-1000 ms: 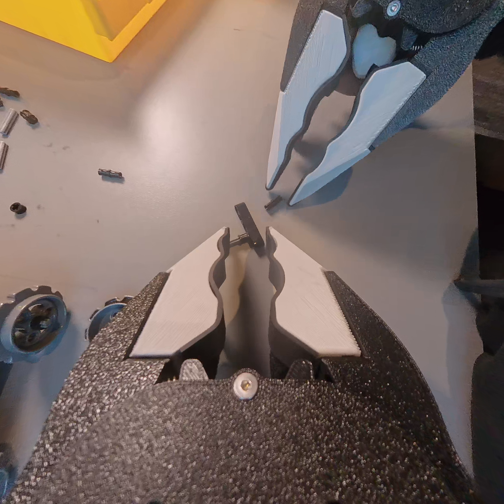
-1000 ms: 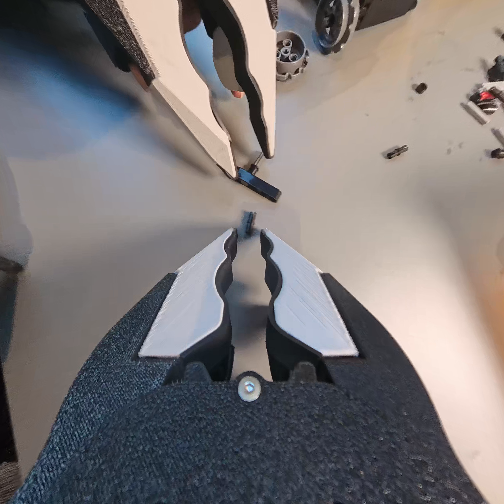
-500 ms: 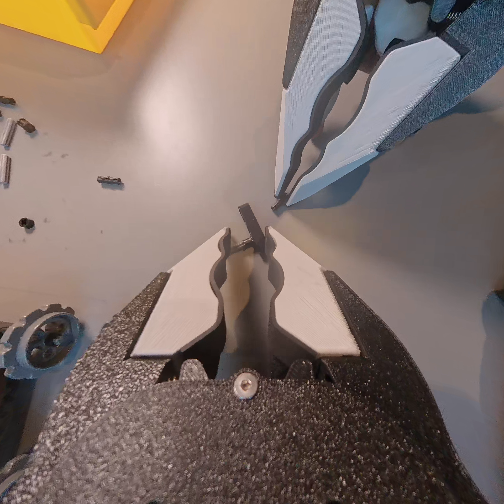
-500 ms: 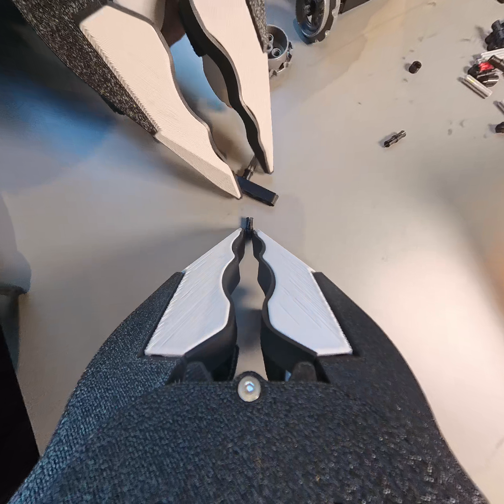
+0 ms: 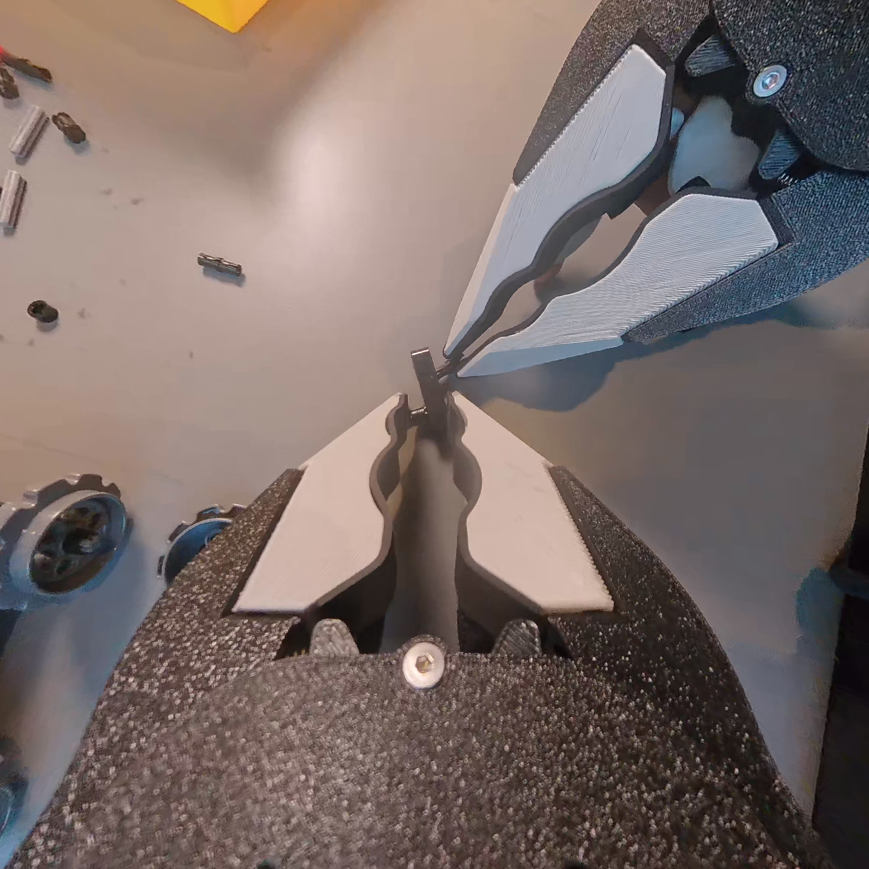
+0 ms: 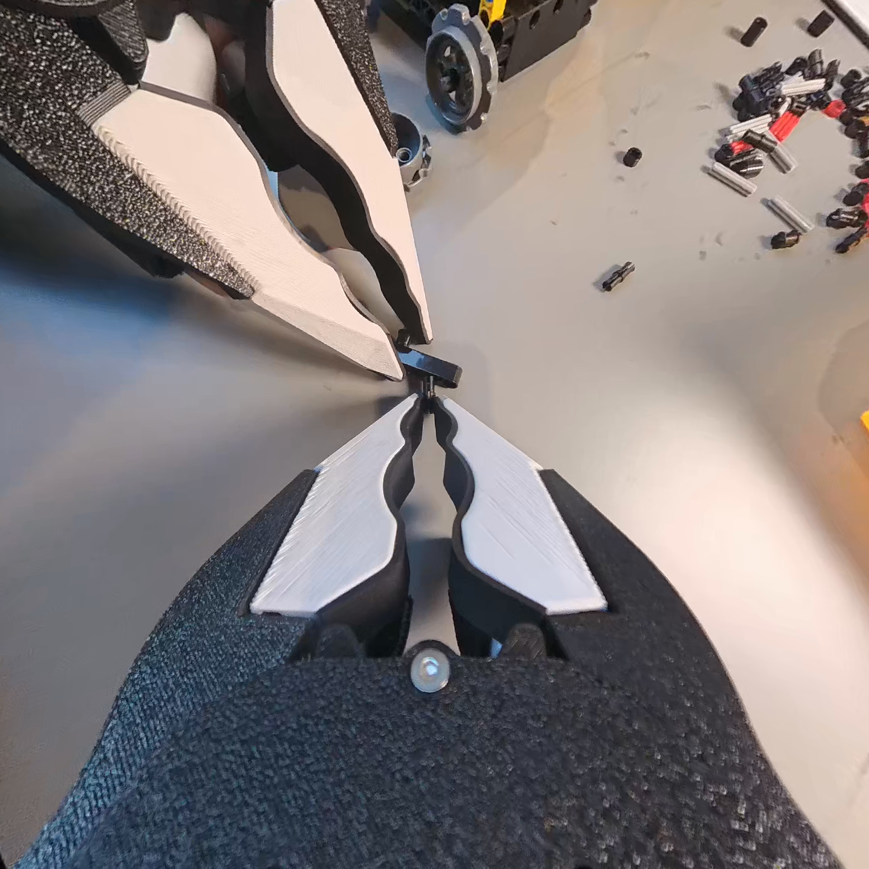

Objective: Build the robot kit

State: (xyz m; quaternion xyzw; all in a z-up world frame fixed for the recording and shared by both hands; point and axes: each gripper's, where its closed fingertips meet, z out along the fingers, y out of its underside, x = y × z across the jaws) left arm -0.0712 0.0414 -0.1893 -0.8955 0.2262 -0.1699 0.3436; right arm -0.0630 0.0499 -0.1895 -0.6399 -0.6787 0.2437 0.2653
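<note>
Jaws of the left gripper, seen in the left wrist view, are clenched on a short black plastic beam, which stands on edge between the tips with a stub pin on its left face; the right gripper reaches in from the upper right, its tips pinched on a small black plastic pin whose nose touches the beam's upper part. Both pieces look light, stiff and smooth, so I judge a tip grip apt to let them swivel or slip; the beam is best held across its flat faces, the pin around its middle. On the grey tabletop lie loose pins and a grey toothed wheel. From the right wrist view, the right gripper holds the pin just under the beam, which the left gripper grips by one end above the tabletop.
</note>
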